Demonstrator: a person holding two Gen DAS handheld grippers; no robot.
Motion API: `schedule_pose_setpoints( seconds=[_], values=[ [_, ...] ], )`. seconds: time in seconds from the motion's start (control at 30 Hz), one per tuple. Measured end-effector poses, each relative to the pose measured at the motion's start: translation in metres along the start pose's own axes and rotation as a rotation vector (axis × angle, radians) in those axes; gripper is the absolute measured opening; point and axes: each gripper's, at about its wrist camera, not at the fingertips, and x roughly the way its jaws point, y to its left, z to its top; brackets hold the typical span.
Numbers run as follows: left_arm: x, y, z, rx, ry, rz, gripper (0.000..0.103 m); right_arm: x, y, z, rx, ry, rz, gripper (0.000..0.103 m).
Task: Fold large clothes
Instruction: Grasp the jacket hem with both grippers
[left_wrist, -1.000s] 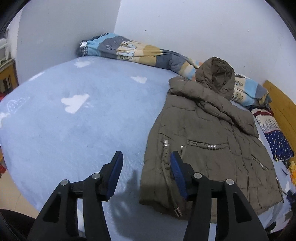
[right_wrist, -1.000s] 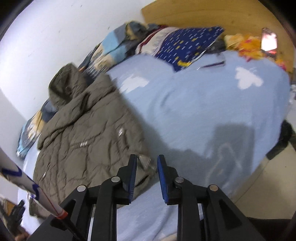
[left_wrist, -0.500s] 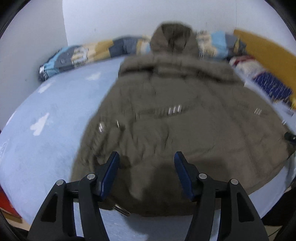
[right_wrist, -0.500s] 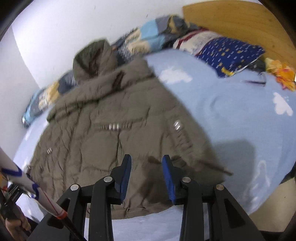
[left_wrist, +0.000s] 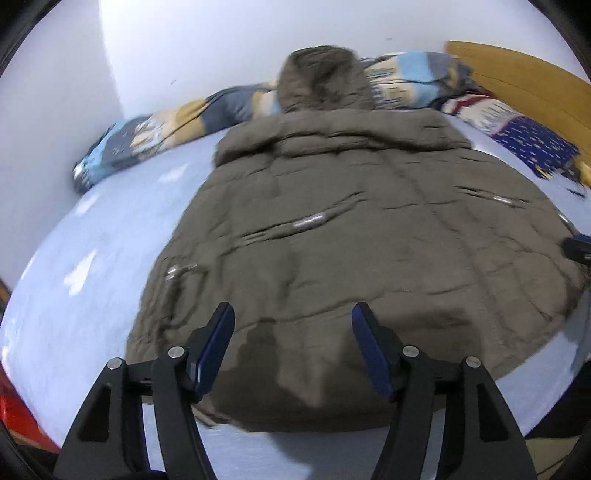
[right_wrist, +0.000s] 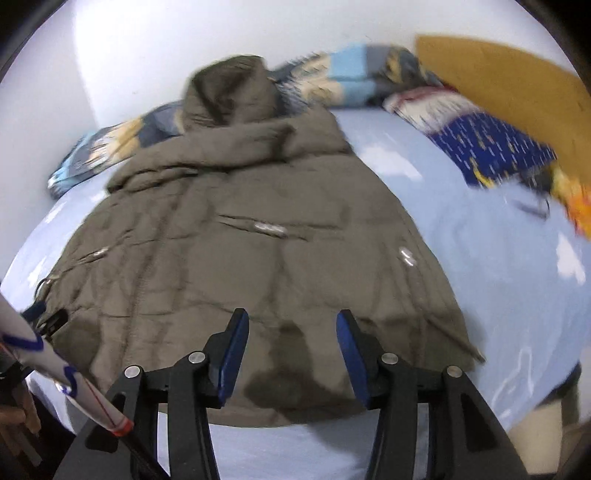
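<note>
Clearly, the large olive-brown quilted hooded coat lies spread flat on the light blue bed cover with white clouds, its bottom hem toward both grippers and its hood far ahead of the fingers, resting on the rolled patterned blue and yellow blanket against the white wall. This flat layout with the hem nearest seems chosen so that both lower corners can be taken at once for a fold. The left gripper hovers over the hem near the coat's left edge; its blue-padded fingers are apart and opening, with only coat fabric seen below the gap, and I see no pinch on it. The right gripper hovers in the same way over the hem more to the right side; its fingers are also opening and nothing is pressed between them. In the left view a small part of the right gripper shows at the right of the fingers, at the coat's edge, so the two tools stand side by side along the hem. Beyond the right fingers, to the right, lie a dark blue dotted pillow and a wooden headboard, well apart from the coat. I judge that the next step is to lower the open fingers onto the hem.
</note>
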Motion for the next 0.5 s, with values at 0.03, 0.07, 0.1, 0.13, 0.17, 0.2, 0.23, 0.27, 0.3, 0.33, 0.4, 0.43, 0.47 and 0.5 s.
schedule_pose_setpoints(
  seconds=[0.03, 0.07, 0.1, 0.13, 0.17, 0.2, 0.23, 0.27, 0.3, 0.33, 0.4, 0.43, 0.47, 0.5],
  values=[
    [0.001, -0.006, -0.001, 0.016, 0.001, -0.01, 0.067, 0.001, 0.009, -0.001, -0.03, 0.006, 0.004, 0.054],
    [0.003, -0.013, -0.003, 0.033, 0.012, -0.023, 0.067, 0.004, 0.016, -0.002, -0.05, 0.017, 0.007, 0.054],
    [0.007, -0.02, -0.006, 0.048, 0.039, -0.038, 0.067, 0.007, 0.021, -0.003, -0.055, 0.028, 0.015, 0.054],
    [0.011, -0.022, -0.008, 0.049, 0.055, -0.045, 0.067, 0.012, 0.026, -0.005, -0.055, 0.055, 0.042, 0.054],
    [0.015, -0.023, -0.011, 0.041, 0.073, -0.052, 0.067, 0.018, 0.029, -0.007, -0.046, 0.091, 0.071, 0.054],
    [0.017, -0.022, -0.011, 0.031, 0.08, -0.056, 0.067, 0.022, 0.032, -0.01, -0.038, 0.115, 0.083, 0.056],
    [0.018, -0.021, -0.012, 0.025, 0.085, -0.061, 0.067, 0.029, 0.034, -0.013, -0.029, 0.151, 0.086, 0.059],
    [0.018, -0.02, -0.011, 0.019, 0.088, -0.066, 0.067, 0.036, 0.035, -0.015, -0.031, 0.182, 0.083, 0.061],
    [0.017, -0.018, -0.01, 0.009, 0.089, -0.07, 0.067, 0.04, 0.036, -0.013, -0.036, 0.19, 0.076, 0.062],
    [0.016, -0.017, -0.009, 0.002, 0.088, -0.071, 0.067, 0.04, 0.037, -0.014, -0.037, 0.193, 0.071, 0.063],
    [0.011, -0.017, -0.01, -0.004, 0.084, -0.068, 0.067, 0.039, 0.038, -0.013, -0.03, 0.194, 0.075, 0.065],
    [0.006, -0.018, -0.01, -0.006, 0.08, -0.065, 0.067, 0.037, 0.038, -0.012, -0.022, 0.186, 0.08, 0.065],
    [0.003, -0.018, -0.01, -0.008, 0.073, -0.069, 0.067, 0.034, 0.039, -0.011, -0.012, 0.177, 0.091, 0.065],
    [-0.002, -0.019, -0.01, -0.009, 0.067, -0.073, 0.067, 0.032, 0.039, -0.011, -0.006, 0.171, 0.099, 0.065]
  ],
)
